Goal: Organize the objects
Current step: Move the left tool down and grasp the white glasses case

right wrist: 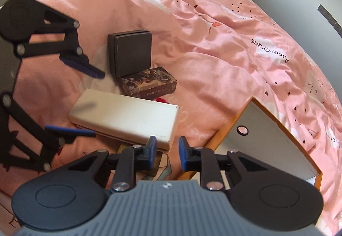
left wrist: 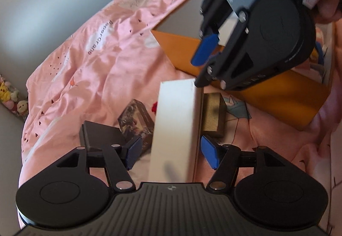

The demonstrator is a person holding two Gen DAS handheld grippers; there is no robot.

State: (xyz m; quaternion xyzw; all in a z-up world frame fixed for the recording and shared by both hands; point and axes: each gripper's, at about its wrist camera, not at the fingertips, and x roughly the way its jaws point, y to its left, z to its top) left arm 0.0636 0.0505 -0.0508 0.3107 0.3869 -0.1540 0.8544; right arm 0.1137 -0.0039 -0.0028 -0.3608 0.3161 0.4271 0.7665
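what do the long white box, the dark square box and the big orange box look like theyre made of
Long white rectangular box: probably matte cardboard, with crisp folded edges, a lid seam and scuffed corners. Dark grey square box: likely rigid board with a matte, perhaps soft-touch wrap; no gloss, and the lid edge looks thick. Large orange open box: cardboard, smooth orange outside, pale grey liner inside with a punched hole.

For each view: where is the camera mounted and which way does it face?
Left wrist: on the left gripper, angled down at the white box; right gripper and a hand show.
Right wrist: on the right gripper, angled down at the pink bedding; left gripper shows.
Shared: white box, orange box.
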